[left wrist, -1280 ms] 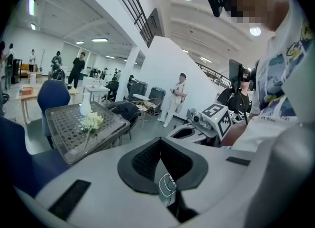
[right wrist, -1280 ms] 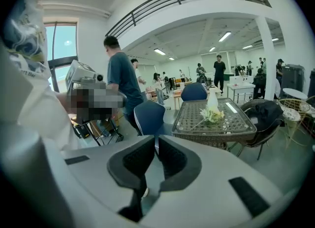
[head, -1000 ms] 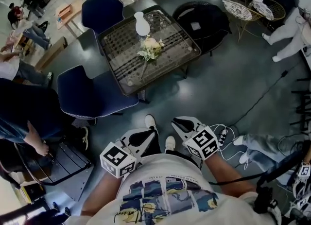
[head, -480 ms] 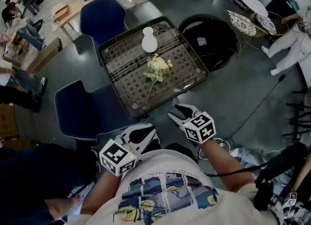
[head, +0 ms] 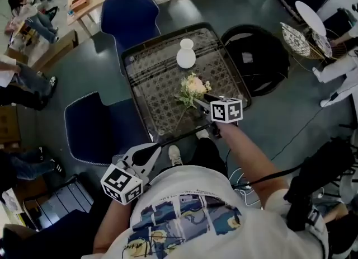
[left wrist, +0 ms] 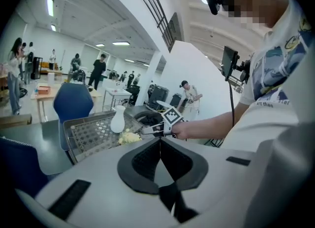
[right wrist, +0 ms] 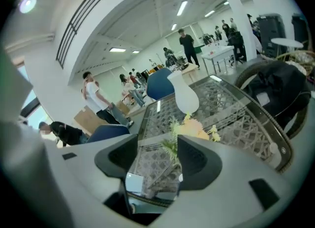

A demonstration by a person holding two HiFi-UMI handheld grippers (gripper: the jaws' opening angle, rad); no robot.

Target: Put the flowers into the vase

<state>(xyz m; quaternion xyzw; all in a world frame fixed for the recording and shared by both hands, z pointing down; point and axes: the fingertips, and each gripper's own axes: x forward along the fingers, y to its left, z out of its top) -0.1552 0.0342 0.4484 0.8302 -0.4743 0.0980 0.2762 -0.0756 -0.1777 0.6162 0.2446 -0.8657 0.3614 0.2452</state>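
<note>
Reaching out from the lap since a second ago, the right tool [head: 200, 102] now hangs over the table [head: 146, 87] with its jaws opening, green stems showing in the gap but not pinched, at the flowers [head: 193, 86], a light, soft, easily crushed bunch lying near the vase [head: 185, 56] and probably best taken low on the stems, while the left tool [head: 156, 149] is pressed together and empty.

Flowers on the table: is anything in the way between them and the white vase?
No, nothing visible. The flowers lie on the table, and only bare tabletop shows between them and the vase.
</note>
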